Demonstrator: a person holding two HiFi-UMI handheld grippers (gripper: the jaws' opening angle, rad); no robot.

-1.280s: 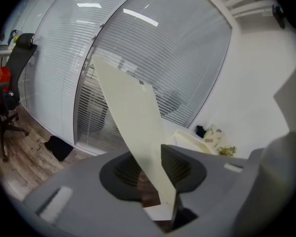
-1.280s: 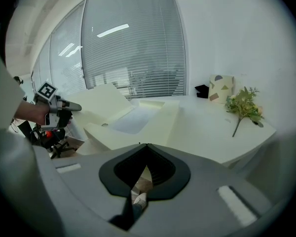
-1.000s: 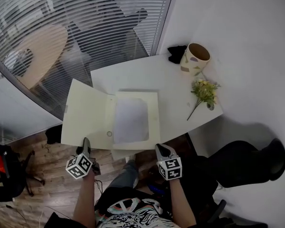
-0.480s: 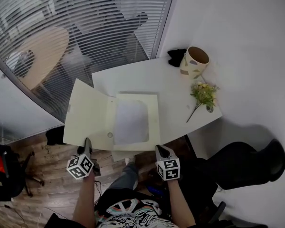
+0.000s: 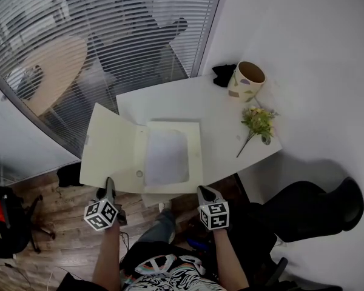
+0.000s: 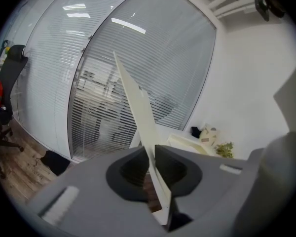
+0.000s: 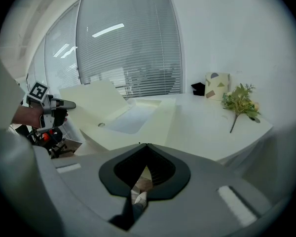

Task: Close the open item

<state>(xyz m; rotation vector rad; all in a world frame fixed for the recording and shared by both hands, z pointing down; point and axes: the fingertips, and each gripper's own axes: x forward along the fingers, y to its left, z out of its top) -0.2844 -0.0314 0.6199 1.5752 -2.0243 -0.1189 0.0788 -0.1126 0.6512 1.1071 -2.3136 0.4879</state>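
Note:
A cream folder (image 5: 194, 156) lies open on the white table (image 5: 170, 99) with a white sheet (image 5: 165, 157) inside it. Its left flap (image 5: 109, 147) hangs out past the table's left edge. My left gripper (image 5: 110, 183) is at that flap's near edge. In the left gripper view the flap (image 6: 135, 102) runs edge-on between the jaws, which have just been closing and now pinch it (image 6: 152, 154). My right gripper (image 5: 203, 191) hovers by the folder's near right corner, shut with nothing in it (image 7: 144, 145).
A patterned cup (image 5: 247, 80) and a small black object (image 5: 223, 73) stand at the table's far right corner. A sprig of flowers (image 5: 256, 121) lies near the right edge. Glass with blinds (image 5: 109, 35) runs behind and to the left. My legs are below the table's front edge.

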